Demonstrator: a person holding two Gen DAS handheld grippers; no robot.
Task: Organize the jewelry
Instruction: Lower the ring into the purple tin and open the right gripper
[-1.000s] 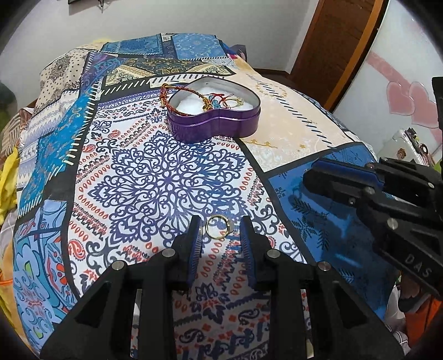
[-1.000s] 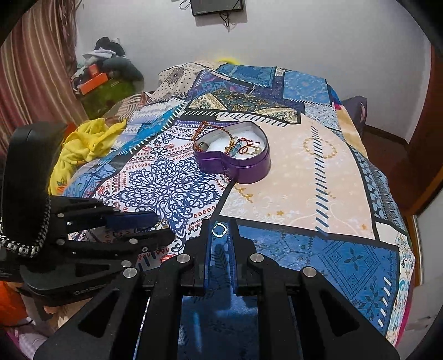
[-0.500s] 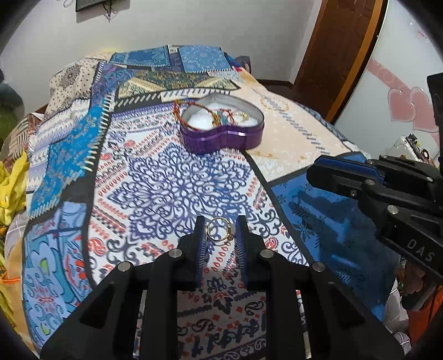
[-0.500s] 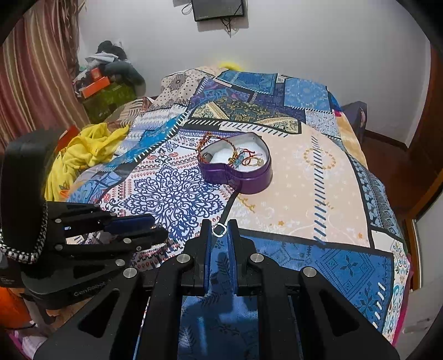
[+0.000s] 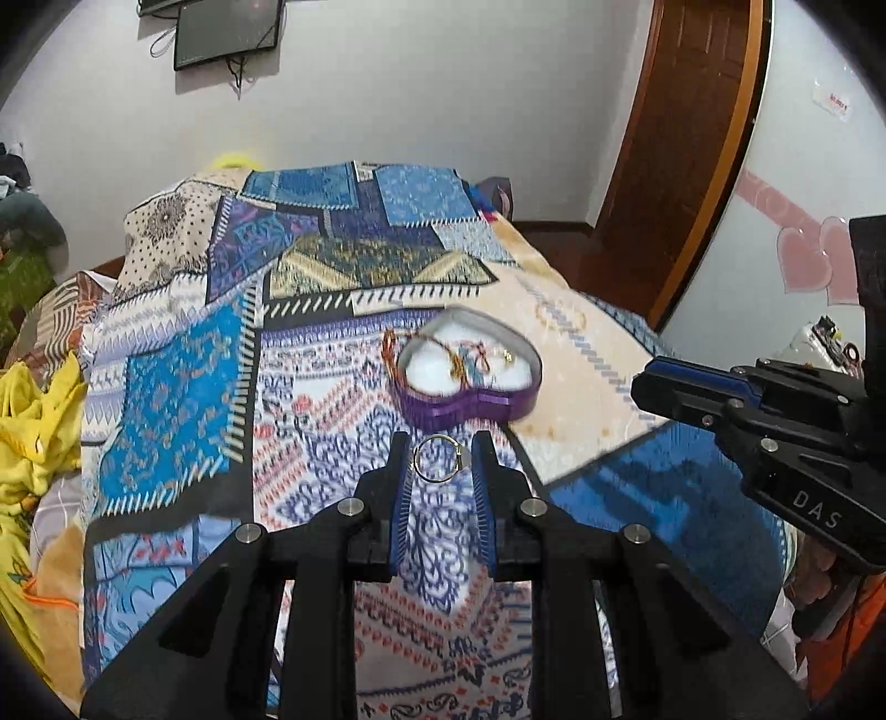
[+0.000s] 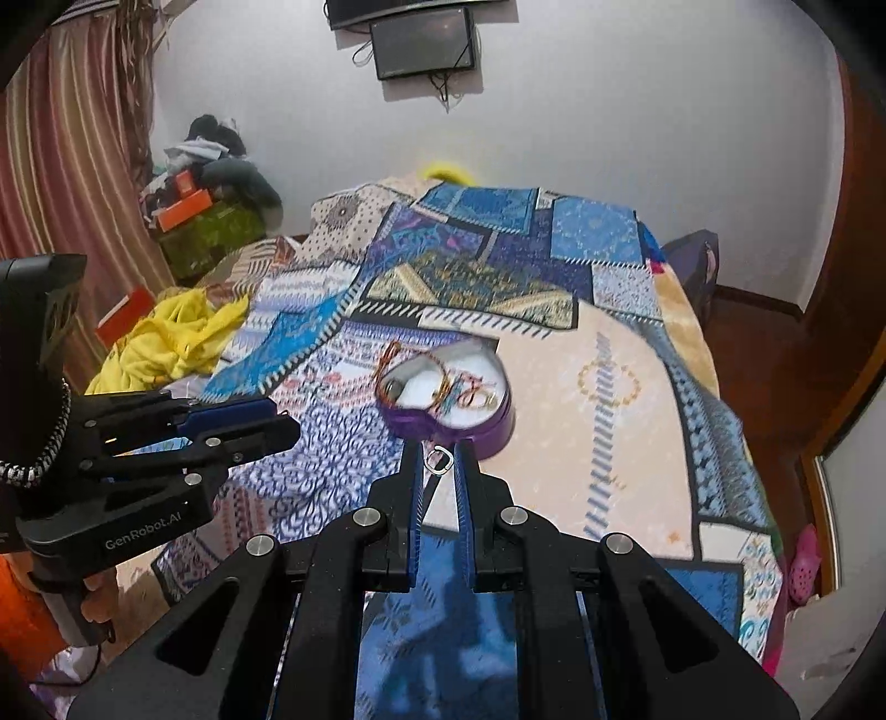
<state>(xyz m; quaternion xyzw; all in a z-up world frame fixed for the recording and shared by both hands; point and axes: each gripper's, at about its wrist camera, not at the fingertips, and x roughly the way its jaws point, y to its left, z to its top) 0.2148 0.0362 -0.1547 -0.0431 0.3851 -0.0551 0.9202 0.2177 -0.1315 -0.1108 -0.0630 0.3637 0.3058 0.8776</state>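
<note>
Left gripper [image 5: 440,462]: nearest the lens, pinching a gold ring [image 5: 437,458] between its blue-lined fingertips, held up above the patchwork bedspread [image 5: 183,399]
Right gripper [image 6: 440,462]: pressed onto a small silver ring [image 6: 438,461], held just short of the tin's near wall
Heart-shaped purple tin [image 5: 470,407]: open, lying on the bedspread just beyond both sets of tips, white-lined inside
Tin contents: a tangle of gold and red-thread bracelets [image 5: 470,360] on the white lining; a beaded orange bracelet [image 5: 389,354] draped over the left rim, half in, half out
Left wrist view only: the right gripper side-on at the right edge, a brown wooden door [image 5: 686,144], pink heart stickers [image 5: 803,266] on the white surface beside it
Right wrist view only: the left gripper side-on at the left edge with a hand [image 6: 99,598] under it, a striped curtain [image 6: 72,166], a heap of clothes and orange boxes [image 6: 210,194] in the far corner
Both views: yellow cloth [image 6: 171,338] off the bed's left side, a dark wall-mounted screen [image 6: 423,47] on the far white wall
</note>
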